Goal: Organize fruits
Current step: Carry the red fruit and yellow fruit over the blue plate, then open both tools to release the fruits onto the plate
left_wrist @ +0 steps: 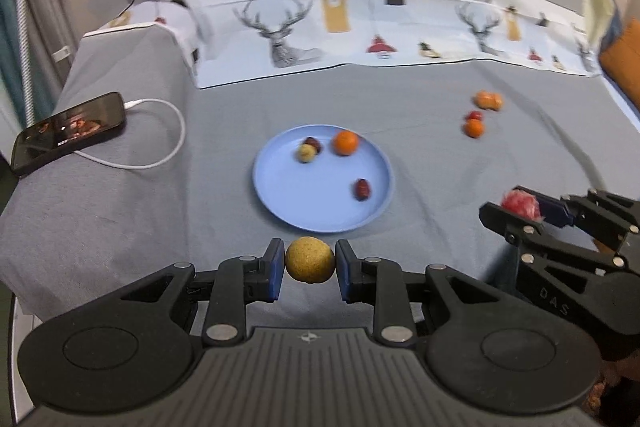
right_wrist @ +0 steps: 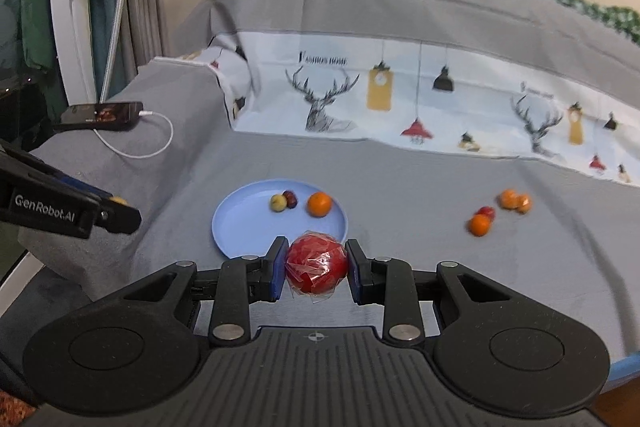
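Grey cloth over a bed, blue plate at centre, both our grippers loaded.

We note the left gripper point(left_wrist: 310, 265) pinching a yellow-brown round fruit point(left_wrist: 310, 265) just off the blue plate point(left_wrist: 304, 195) at its 6 o'clock edge; the right gripper point(right_wrist: 316, 269) clamps a red fruit in clear wrap point(right_wrist: 316, 269) over the plate's point(right_wrist: 248, 227) 5 o'clock rim. On the plate: an orange point(left_wrist: 345, 142), a small yellow fruit point(left_wrist: 306, 153) touching a dark red one, another dark red fruit point(left_wrist: 362, 189) apart. Loose fruits point(left_wrist: 480, 115) lie well off at 2 o'clock. A charging phone point(left_wrist: 68, 131) sits at 9 o'clock. Readable: "GenRobot.AI" point(right_wrist: 44, 211) on the left gripper's arm, "DAS" point(left_wrist: 554, 301) on the right; the printed deer sheet point(right_wrist: 324, 61) reads "...HOME", first word blurred.
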{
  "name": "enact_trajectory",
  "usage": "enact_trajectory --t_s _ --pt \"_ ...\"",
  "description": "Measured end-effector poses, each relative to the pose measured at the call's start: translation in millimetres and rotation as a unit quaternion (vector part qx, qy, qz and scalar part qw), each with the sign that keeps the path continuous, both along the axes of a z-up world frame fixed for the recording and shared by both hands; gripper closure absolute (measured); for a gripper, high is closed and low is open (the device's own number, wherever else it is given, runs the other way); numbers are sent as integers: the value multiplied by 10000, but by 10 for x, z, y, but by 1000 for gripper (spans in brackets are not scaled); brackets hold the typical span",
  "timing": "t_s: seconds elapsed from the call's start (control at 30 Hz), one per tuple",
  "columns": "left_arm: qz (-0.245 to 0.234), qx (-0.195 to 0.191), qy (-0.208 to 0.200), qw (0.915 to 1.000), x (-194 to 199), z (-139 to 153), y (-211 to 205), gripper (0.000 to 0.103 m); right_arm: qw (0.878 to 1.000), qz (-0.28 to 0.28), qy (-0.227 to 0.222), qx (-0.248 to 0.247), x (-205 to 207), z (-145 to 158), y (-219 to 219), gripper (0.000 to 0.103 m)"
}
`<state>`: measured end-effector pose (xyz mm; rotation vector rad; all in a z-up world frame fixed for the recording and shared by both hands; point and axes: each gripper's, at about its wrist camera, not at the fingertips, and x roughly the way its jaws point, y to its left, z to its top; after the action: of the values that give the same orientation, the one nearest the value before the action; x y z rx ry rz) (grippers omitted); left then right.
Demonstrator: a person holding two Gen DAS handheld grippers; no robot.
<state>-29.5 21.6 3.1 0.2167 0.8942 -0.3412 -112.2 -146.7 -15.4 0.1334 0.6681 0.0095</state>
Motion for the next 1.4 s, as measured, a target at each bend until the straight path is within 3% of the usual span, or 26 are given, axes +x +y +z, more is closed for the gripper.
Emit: enact_trajectory --t_s 0.37,0.67,0.93,1.0,1.03,1.07,1.1,1.13,1.2,1.3,1.4 --pt "110 68 254 9996 946 -377 -265 73 9985 46 437 336 858 -353 19 71" --pt "316 214 632 9973 1664 -951 -355 73 9956 472 796 166 1475 -814 127 71" --pt "279 330 747 9963 1980 -1308 -380 73 9928 565 1058 -29 1818 -1245 207 71" --pt "312 305 618 9971 2005 -1310 -371 56 9927 567 1058 -72 1868 -1290 209 70" --pt "322 260 485 9980 2000 -1275 -360 29 9926 549 1079 -103 1890 -1306 209 65" --pt "337 194 304 9988 1974 -1221 -339 4 9923 516 1120 -151 1912 -1316 208 44" --pt "378 130 70 9992 1917 -1153 -307 1 9920 468 1153 -210 1923 -1316 205 26" --pt "426 83 -175 9989 1842 -1075 -267 0 9922 432 1142 -260 1916 -1299 198 24" --pt "370 152 -235 9989 1724 -989 -213 0 9922 489 1103 -304 1869 -1249 175 21" --pt "491 253 -55 9985 1469 -923 -80 0 9908 472 1230 -318 1674 -1131 117 10" --pt "677 301 243 9970 1156 -904 60 0 9887 442 1425 -110 1340 -1011 66 7"
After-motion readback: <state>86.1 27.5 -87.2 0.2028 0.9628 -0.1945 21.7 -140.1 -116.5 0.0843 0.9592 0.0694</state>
